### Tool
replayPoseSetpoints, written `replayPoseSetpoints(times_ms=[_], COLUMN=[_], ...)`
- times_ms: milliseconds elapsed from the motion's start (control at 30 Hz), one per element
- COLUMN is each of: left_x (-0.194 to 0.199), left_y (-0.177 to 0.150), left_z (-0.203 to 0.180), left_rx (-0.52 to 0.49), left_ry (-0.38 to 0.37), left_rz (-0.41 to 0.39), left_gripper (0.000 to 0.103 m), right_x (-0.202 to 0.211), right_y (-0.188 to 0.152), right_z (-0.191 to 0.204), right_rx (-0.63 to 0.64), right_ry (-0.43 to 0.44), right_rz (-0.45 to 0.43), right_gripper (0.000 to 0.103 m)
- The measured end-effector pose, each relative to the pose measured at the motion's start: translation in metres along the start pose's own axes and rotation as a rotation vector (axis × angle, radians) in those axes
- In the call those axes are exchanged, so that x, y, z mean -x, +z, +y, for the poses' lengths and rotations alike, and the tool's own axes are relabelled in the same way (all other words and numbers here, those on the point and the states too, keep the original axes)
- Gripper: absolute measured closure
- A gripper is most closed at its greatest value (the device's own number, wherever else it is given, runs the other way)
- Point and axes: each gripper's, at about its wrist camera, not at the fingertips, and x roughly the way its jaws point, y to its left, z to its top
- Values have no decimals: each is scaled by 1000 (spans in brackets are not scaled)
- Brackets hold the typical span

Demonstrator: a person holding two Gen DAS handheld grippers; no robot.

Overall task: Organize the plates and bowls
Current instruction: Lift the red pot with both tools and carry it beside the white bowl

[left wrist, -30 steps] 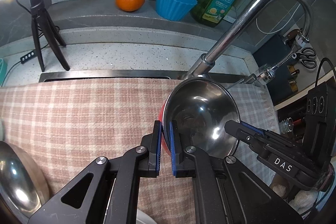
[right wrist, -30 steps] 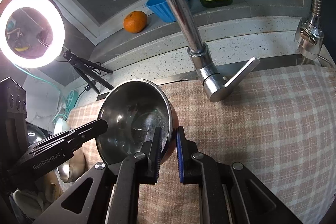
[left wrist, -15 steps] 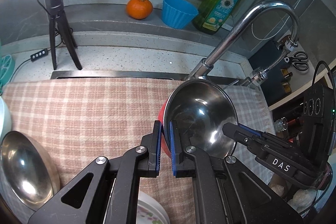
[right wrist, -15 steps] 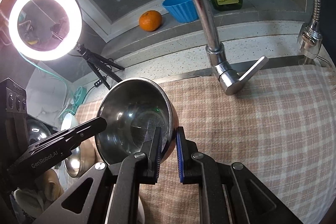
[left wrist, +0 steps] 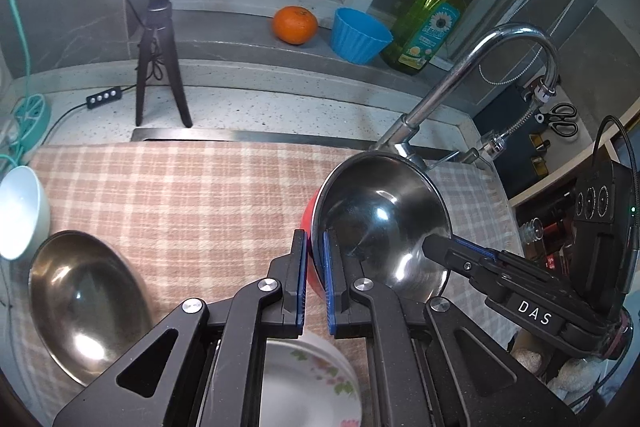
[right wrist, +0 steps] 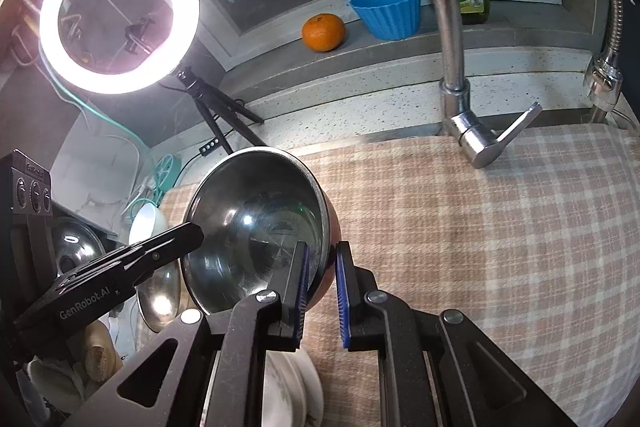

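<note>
A steel bowl with a red outside [left wrist: 380,219] is held up over the checked cloth [left wrist: 180,195] by both grippers. My left gripper [left wrist: 315,259] is shut on its left rim. My right gripper [right wrist: 322,267] is shut on the opposite rim of the bowl [right wrist: 256,235]. A larger steel bowl [left wrist: 80,299] lies on the cloth at the left, with a white bowl [left wrist: 20,211] behind it. A floral plate [left wrist: 304,379] lies below my left gripper and shows under the right one too [right wrist: 292,387].
The tap [left wrist: 480,67] arches over the cloth's right end, its lever [right wrist: 516,131] close to the cloth. On the sill stand an orange [left wrist: 295,25], a blue cup [left wrist: 358,35] and a soap bottle [left wrist: 432,23]. A ring light on a tripod [left wrist: 158,67] stands at the back left.
Both grippers with the red-sided bowl have drawn back and to the left from the tap. The larger steel bowl, white bowl and floral plate have come further into view.
</note>
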Motion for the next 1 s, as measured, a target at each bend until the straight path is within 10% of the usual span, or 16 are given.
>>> replayPoseSetpoints(times_ms=[1000], left_x=[65], left_y=[-25], left_z=[121], left_rx=[130], left_ry=[48], left_rz=[-44], left_gripper=[97], right_x=[-51], right_y=[-23], right_z=[138], right_rx=[136], right_ry=[34], right_rz=[74], right_gripper=[91])
